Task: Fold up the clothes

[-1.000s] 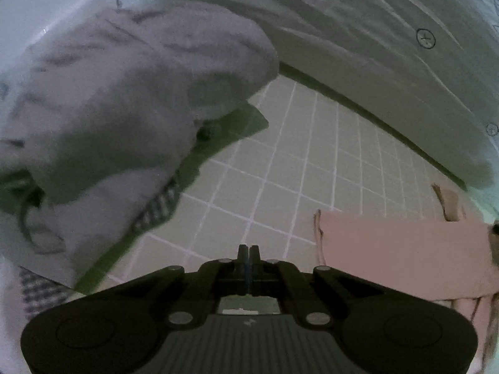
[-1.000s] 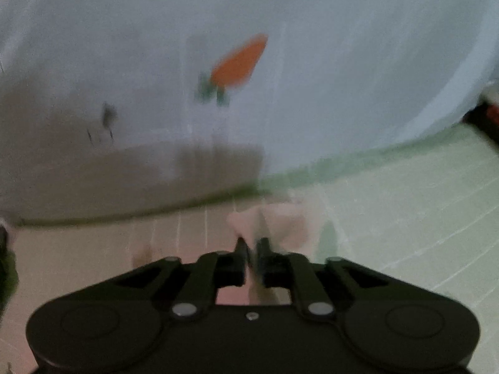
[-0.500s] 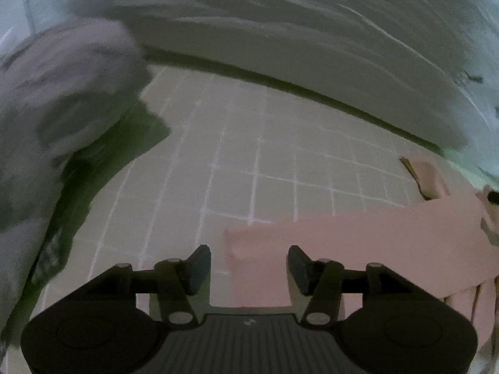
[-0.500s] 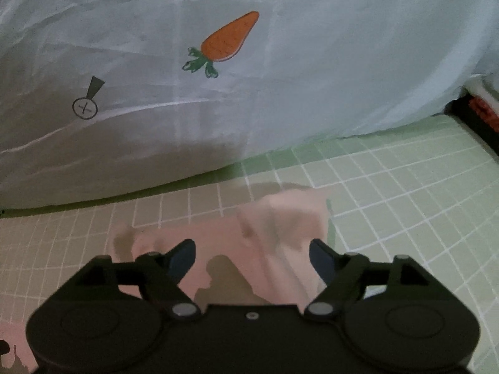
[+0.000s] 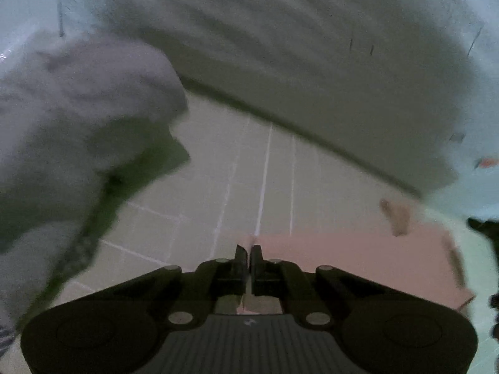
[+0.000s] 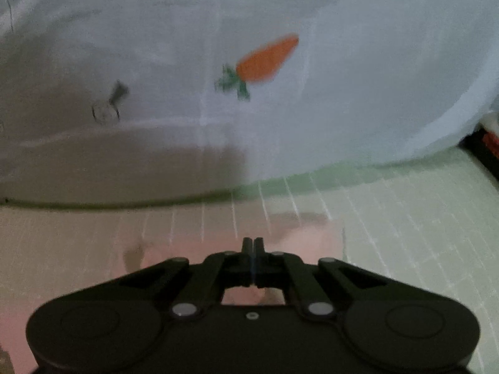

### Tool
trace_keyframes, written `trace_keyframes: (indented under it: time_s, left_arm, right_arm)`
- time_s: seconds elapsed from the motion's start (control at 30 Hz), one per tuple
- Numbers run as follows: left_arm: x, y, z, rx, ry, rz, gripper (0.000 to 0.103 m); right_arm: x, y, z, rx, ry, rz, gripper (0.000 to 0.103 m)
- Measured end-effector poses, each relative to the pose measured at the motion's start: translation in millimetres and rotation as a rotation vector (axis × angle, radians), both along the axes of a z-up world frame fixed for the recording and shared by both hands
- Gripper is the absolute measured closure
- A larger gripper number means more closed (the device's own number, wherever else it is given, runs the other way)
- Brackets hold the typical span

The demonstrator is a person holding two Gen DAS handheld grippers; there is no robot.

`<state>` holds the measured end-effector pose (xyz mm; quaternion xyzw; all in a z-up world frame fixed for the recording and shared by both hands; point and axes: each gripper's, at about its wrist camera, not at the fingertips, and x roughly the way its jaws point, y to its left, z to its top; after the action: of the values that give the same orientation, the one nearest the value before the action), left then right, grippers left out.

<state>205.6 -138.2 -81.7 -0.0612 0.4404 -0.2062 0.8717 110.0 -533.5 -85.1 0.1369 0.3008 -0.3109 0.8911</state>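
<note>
Pale green matting (image 5: 268,168) ruled with white grid lines covers the work surface in the left wrist view, running from the centre of the frame up toward 1 o'clock. A white sheet (image 5: 312,71) hangs as a backdrop across the top, creased in long diagonal folds, and meets the mat along a dark seam. At 9 o'clock a heap of grey clothing (image 5: 78,109) sits on the mat, blurred, with dark green fabric showing beneath it. The pink garment (image 5: 358,265) lies flat on the mat from 6 o'clock out toward 4 o'clock. The left gripper (image 5: 248,251) has its fingers pressed together on the near left corner of that pink garment (a sliver of pink shows between and below them). At 3 o'clock, a dark shape at the frame edge is too blurred to identify.

From the right wrist, the same white sheet (image 6: 358,78) fills the upper half, printed with an orange carrot (image 6: 265,59) at 12 o'clock and a small black mark (image 6: 107,106) at 10 o'clock. The green gridded mat (image 6: 405,218) spreads toward 3 o'clock. The pink garment (image 6: 193,258) lies below and left of centre, reaching 8 o'clock. The right gripper (image 6: 253,243) has its fingers closed tight over the garment's edge, with pink fabric visible behind the fingers.
</note>
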Motion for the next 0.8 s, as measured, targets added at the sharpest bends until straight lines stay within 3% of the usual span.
trace_keyframes:
  time_s: [0.1, 0.17, 0.2, 0.23, 0.4, 0.53, 0.57, 0.63, 0.8]
  left_arm:
    - [-9, 13, 8, -0.007, -0.009, 0.034, 0.100]
    - [-10, 17, -1, 0.008, 0.023, 0.058, 0.100]
    - [-9, 18, -8, 0.016, 0.049, 0.070, 0.100]
    - [-8, 19, -15, 0.018, 0.076, 0.077, 0.100]
    - [-10, 17, -41, 0.051, 0.153, 0.074, 0.100]
    - [-16, 18, -35, 0.047, 0.134, 0.063, 0.100]
    - [-18, 18, -33, 0.046, 0.125, 0.060, 0.100]
    - [-22, 19, -27, 0.043, 0.108, 0.055, 0.100]
    - [-37, 14, -10, 0.028, 0.060, 0.025, 0.100]
  right_arm:
    - [2, 4, 10, -0.007, -0.013, 0.032, 0.102]
    - [4, 7, 6, -0.023, 0.019, 0.017, 0.075]
    - [5, 9, 2, -0.035, 0.045, 0.000, 0.054]
    - [5, 10, -5, -0.041, 0.071, -0.020, 0.050]
    - [-3, 8, -39, 0.039, 0.159, -0.062, 0.053]
    - [-10, 1, -55, 0.115, 0.167, -0.071, 0.051]
    - [-11, 0, -53, 0.123, 0.167, -0.073, 0.048]
    - [-25, 5, -42, 0.099, 0.151, -0.100, 0.022]
    - [-94, 37, -33, 0.052, 0.155, -0.212, 0.014]
